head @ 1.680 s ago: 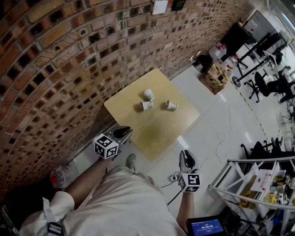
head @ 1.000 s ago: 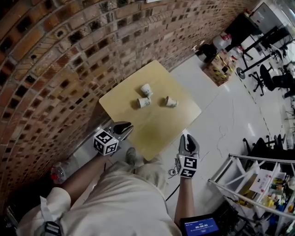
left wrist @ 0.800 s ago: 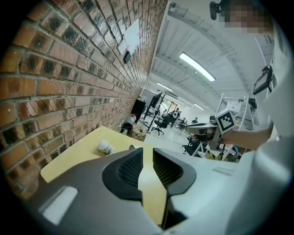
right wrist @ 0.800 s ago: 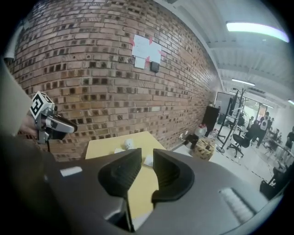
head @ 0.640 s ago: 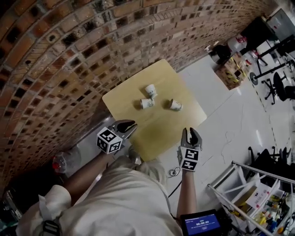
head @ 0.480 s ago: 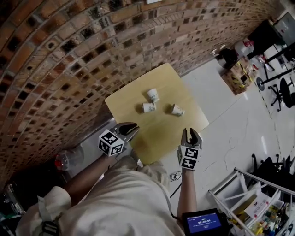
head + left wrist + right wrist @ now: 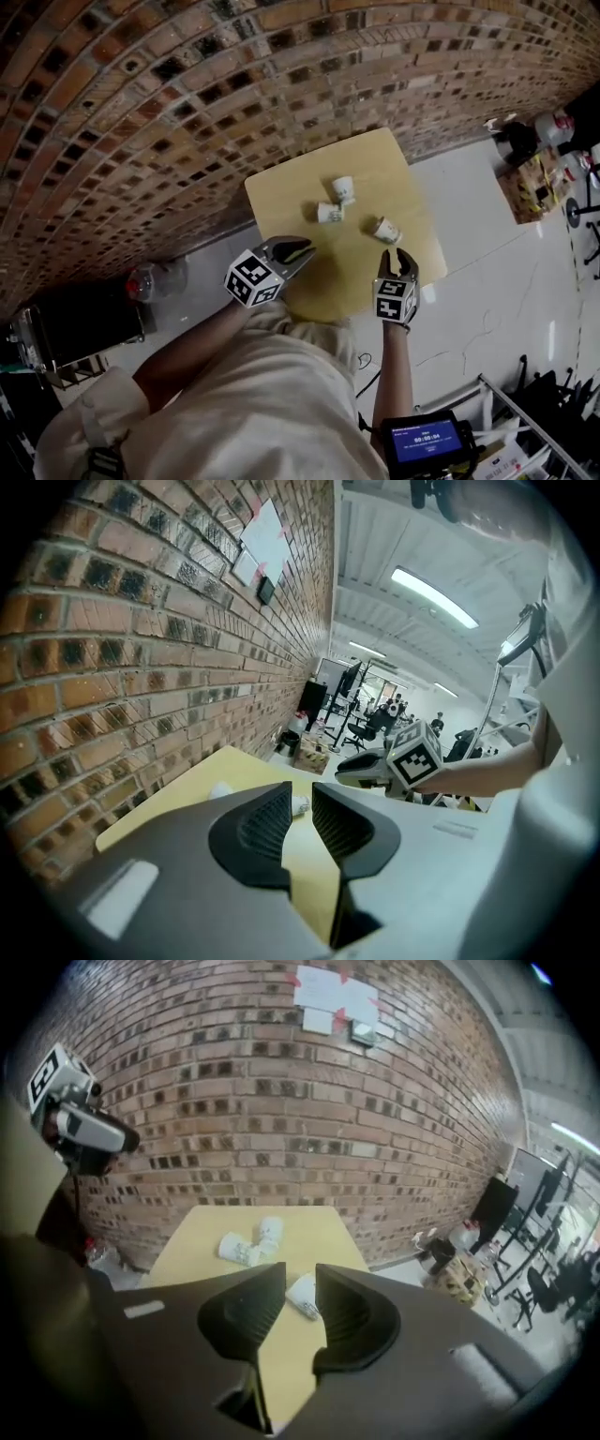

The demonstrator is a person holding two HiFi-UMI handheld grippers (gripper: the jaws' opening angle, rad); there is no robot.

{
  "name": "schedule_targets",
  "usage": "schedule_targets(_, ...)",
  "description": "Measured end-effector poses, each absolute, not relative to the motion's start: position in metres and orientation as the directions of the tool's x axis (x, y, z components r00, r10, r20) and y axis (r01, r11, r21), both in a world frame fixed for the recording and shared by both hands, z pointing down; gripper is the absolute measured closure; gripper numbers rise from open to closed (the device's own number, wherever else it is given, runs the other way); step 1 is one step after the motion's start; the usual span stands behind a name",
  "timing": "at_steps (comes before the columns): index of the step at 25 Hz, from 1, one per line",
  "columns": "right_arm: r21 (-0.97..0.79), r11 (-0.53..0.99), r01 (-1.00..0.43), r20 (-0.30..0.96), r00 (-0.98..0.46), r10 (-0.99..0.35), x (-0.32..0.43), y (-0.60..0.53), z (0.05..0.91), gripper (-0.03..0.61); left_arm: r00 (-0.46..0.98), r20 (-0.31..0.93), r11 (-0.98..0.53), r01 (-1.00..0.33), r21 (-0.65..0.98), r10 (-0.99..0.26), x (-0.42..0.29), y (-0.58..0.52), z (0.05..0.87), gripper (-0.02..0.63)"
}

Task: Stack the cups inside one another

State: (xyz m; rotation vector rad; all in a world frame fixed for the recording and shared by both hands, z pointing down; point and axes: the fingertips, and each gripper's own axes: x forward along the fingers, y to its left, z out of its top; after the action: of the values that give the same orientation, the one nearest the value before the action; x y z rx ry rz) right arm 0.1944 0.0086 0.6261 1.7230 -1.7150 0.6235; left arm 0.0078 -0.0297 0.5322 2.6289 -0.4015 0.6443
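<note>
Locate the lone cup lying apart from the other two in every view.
Head view: lone cup just ahead of the right claw.
Left gripper view: lone cup low centre, seen through the jaws' gap.
Right gripper view: lone cup low centre, beyond the parted jaws.
Shared landmark: the yellow table it lies on.

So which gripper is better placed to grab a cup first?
Right. The right gripper sits nearest the lone cup, straight ahead of its jaws, which have just been opening and hold nothing. The left gripper looks farther from every cup.
</note>
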Motion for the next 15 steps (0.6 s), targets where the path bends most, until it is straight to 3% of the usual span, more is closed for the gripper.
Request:
schedule_targets(8,0.178,0.211,-0.961,0.787,0.011,-0.616,0.198,-0.011,0.654,0.477,0.856,0.504,-0.871,-0.331,0.363,-0.116,0.021,-0.018,0.565,0.54)
schedule_targets(15,0.203,0.259,-0.944,0.798,0.006,-0.602,0.209,-0.027,0.666,0.477,0.848,0.528,-0.882,-0.286,0.374,-0.051,0.058,-0.04,0.598,0.53)
